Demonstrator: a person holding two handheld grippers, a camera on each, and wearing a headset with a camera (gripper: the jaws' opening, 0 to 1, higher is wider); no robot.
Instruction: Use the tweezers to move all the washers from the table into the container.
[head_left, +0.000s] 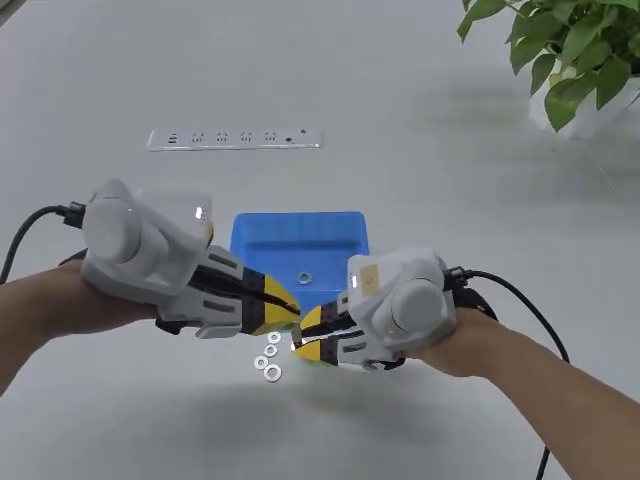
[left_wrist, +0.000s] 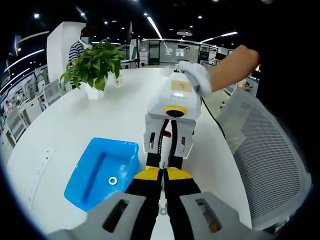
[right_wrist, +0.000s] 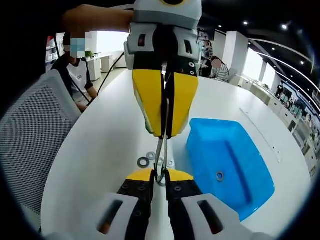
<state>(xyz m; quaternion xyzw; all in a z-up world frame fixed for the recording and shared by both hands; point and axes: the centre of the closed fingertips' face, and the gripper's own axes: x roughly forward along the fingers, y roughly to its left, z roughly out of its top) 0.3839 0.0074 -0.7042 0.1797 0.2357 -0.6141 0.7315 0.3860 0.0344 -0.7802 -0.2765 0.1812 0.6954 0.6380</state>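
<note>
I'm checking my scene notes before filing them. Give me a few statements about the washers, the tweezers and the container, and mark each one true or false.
1. One washer lies inside the blue container. True.
2. The loose washers lie beside the power strip. False: they lie on the table on the container's near side, by the gripper tips, well apart from the strip.
3. The tweezers lie untouched on the table. False: the left hand-held gripper and the right hand-held gripper are both shut on them.
4. A potted plant stands on the table. True.
</note>
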